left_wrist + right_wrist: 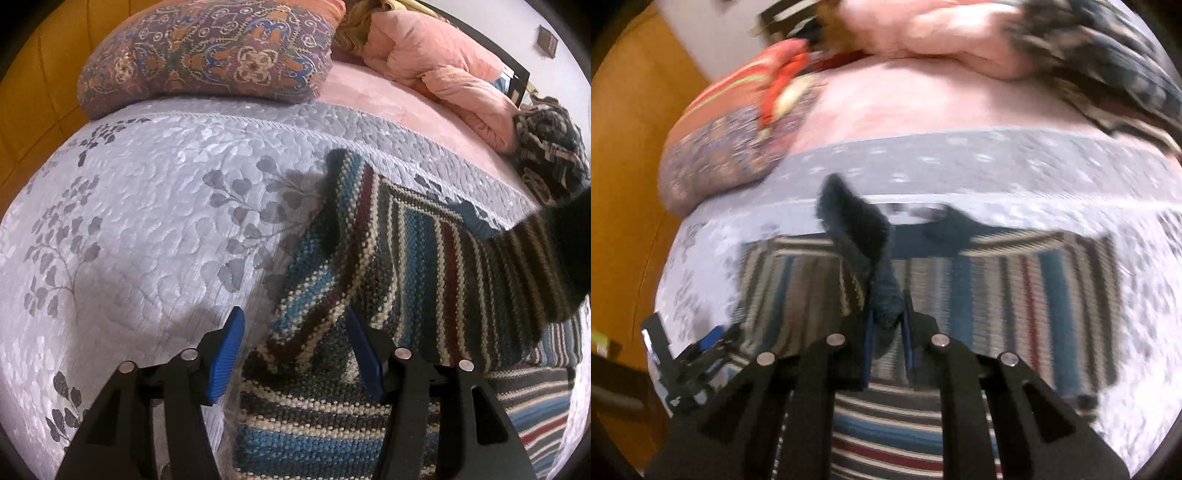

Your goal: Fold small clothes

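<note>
Closest to my left lens were the blue pads of my left gripper [295,354], spread wide and gripping nothing, poised low at the near left edge of the striped knit sweater [406,258]. That edge ran between the two fingers [225,354] without being pinched, as I judged it, so that hand was free to take a new hold.

Largest of all was the bed [147,221], its grey leaf-patterned quilt giving a broad flat place to fold on. The sweater lay spread across its near right part, well apart from the patterned pillow [207,51] and the pink duvet [436,55] bunched at the far side, which left working room. Another dark patterned garment [550,147] sat heaped at the far right, probably waiting its turn.

My right gripper [888,325] was closed on a dark blue-edged part of the sweater, lifted above the body, apparently to carry it over for a fold; the blur kept me from telling whether it was a sleeve.
</note>
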The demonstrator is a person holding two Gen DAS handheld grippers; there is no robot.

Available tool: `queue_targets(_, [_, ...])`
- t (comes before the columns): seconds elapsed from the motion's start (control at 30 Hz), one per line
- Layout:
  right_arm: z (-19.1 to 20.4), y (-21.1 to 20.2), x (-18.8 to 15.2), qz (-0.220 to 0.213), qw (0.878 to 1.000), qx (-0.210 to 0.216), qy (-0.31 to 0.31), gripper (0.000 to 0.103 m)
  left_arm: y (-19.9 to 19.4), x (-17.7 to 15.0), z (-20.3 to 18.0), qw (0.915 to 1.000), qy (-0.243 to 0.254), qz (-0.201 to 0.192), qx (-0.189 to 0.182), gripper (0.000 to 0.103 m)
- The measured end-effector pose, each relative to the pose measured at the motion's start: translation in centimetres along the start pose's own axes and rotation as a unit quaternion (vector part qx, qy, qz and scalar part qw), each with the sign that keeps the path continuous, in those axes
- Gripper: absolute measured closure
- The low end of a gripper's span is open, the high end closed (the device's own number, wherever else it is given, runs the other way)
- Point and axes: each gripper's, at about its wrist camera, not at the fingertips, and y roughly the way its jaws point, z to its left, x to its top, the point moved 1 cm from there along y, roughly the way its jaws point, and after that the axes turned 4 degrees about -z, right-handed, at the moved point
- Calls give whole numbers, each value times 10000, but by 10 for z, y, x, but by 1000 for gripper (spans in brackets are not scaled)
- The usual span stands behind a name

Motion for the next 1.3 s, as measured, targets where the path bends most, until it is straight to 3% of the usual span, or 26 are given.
queue_targets(0.2, [-75,24,-31,574,9949,-115,822,90,2,-1,-3,9997,61,19,218,45])
queue_targets(0.3, [-92,33,-47,701,9935,-218,873,85,-14,4,-9,9992,126,-266,273,45])
queue_targets(0.4, [-105,24,-53,469,9924,35,1139,83,-30,7,-21,9988,151,-413,-192,45])
queue_targets(0.5, [-113,14,-54,314,9900,343,1333,61,-31,5,-40,9971,279,-360,-604,45])
queue_targets(0.77, [-120,46,-62,643,9869,507,1388,58,-1,-9,-66,9947,432,103,-931,45])
queue_targets(0.8, [-119,51,-63,686,9864,558,1383,61,2,-10,-66,9947,428,137,-930,45])
queue_targets(0.83, [-117,57,-63,717,9862,622,1359,73,4,-11,-66,9948,445,154,-905,45])
queue_targets(0.93, [-109,62,-62,747,9871,665,1248,95,8,-14,-69,9950,465,175,-862,45])
queue_targets(1.17, [-100,24,-52,278,9905,820,1071,96,4,-12,-68,9947,500,109,-891,45])
queue_targets(1.3, [-105,19,-53,198,9923,650,1038,96,2,-11,-68,9948,490,78,-894,45])
